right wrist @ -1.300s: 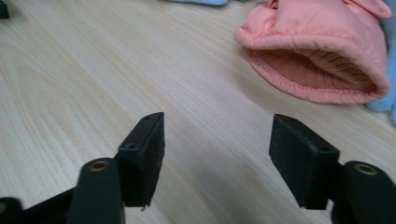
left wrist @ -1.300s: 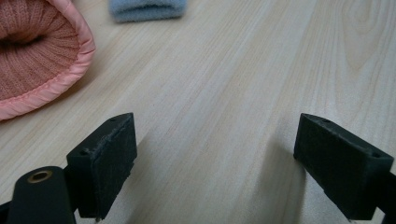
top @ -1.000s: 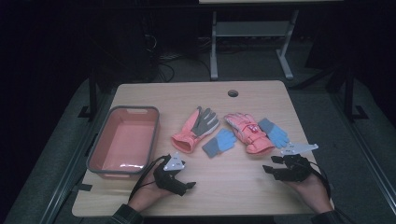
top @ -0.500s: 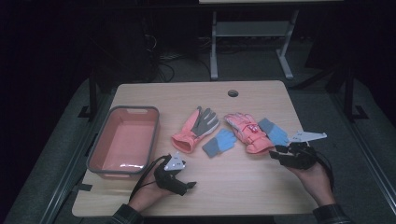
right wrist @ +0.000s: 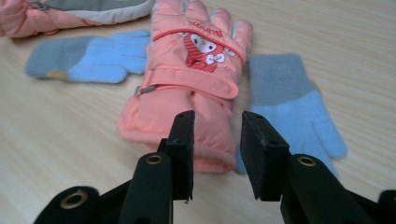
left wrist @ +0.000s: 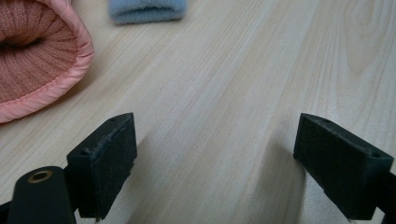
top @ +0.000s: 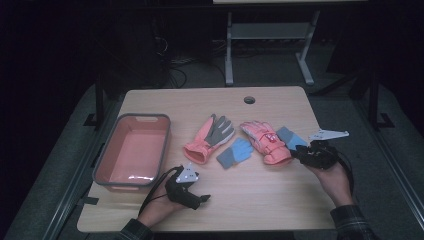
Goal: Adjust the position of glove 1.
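Two glove pairs lie mid-table. A pink ski glove (top: 265,141) with a cartoon patch (right wrist: 187,88) lies back up, a blue knit glove (top: 291,137) (right wrist: 289,102) partly under its right side. My right gripper (top: 296,152) (right wrist: 217,149) points at the pink cuff. Its jaws have just been closing and stand a narrow gap apart, the cuff just ahead of them and the pads touching nothing. The other pink glove (top: 210,137) (left wrist: 32,60) lies palm up, with the second blue glove (top: 235,152) (right wrist: 88,60) beside it. My left gripper (top: 202,199) (left wrist: 215,158) rests open on bare wood.
A salmon-coloured tray with a grey rim (top: 102,160) sits at the table's left side, with nothing in it. A round cable hole (top: 249,100) is near the far edge. Bare wood runs along the front edge between the two hands.
My right gripper has moved up the table toward the pink glove's cuff, and its jaws have narrowed. The left gripper has stayed where it was.
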A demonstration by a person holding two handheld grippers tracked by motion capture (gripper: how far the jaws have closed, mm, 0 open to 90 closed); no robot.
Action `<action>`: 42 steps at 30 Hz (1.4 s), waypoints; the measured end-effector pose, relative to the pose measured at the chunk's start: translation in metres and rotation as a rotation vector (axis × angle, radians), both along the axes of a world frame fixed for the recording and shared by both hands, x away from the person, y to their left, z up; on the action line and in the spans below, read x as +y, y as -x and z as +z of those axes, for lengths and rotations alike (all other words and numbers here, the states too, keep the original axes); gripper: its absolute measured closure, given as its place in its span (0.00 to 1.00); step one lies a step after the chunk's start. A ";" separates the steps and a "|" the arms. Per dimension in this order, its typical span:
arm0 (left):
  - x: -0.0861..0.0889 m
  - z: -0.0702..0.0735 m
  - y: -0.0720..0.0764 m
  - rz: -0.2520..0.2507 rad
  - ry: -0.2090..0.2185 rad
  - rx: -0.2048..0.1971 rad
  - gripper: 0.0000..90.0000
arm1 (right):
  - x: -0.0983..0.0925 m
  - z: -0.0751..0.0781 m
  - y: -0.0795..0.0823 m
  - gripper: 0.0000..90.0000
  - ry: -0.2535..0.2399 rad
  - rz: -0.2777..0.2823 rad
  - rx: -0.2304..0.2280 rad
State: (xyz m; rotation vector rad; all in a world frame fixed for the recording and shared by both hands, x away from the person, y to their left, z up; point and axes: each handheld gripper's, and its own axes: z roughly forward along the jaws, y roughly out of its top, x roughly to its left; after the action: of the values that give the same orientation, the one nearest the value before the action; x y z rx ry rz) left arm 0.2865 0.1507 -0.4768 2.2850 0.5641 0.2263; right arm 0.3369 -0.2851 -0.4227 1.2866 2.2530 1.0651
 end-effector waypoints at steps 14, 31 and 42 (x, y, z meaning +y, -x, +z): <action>0.000 0.000 0.000 -0.001 -0.001 -0.001 0.14 | -0.015 -0.017 -0.042 0.75 0.013 -0.079 0.014; 0.000 0.000 0.000 -0.002 -0.001 -0.002 0.14 | -0.017 -0.046 -0.061 0.84 0.059 -0.095 0.071; 0.000 0.000 0.000 -0.002 -0.001 -0.002 0.14 | -0.019 -0.045 -0.060 1.00 0.049 -0.101 0.081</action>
State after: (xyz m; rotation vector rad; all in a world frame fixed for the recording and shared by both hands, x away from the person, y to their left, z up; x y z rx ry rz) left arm 0.2863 0.1508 -0.4769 2.2859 0.5610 0.2284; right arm 0.3969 -0.3042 -0.4680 1.4300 2.2311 0.9330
